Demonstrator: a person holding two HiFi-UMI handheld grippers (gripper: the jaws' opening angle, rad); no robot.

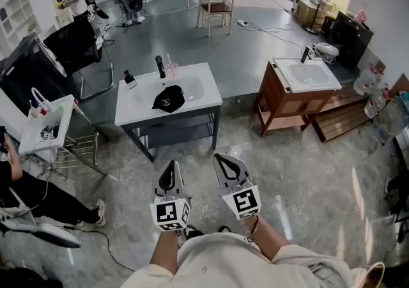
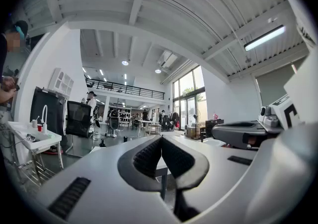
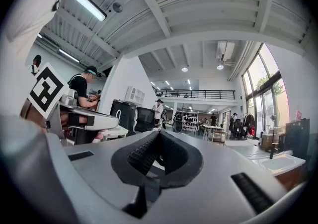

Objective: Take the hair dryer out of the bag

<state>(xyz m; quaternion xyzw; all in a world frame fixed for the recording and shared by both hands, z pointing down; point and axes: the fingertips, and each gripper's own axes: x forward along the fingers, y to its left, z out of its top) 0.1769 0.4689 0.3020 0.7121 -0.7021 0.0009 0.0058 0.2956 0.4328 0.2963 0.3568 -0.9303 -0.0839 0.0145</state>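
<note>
Standing well back from the sink worktop [image 1: 134,106]: left gripper [image 1: 170,166] is fully closed and empty. The black bag [image 1: 169,98] sits at the worktop's basin, hair dryer not visible, presumably inside. Right gripper [image 1: 220,160] is likewise closed and empty. Risk: the bag looks soft and unanchored, so a one-gripper pull could drag the whole bag or snag the dryer at the opening.

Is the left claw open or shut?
Shut. On the left claw, the black pads touch at the tips, with nothing between them.
</note>
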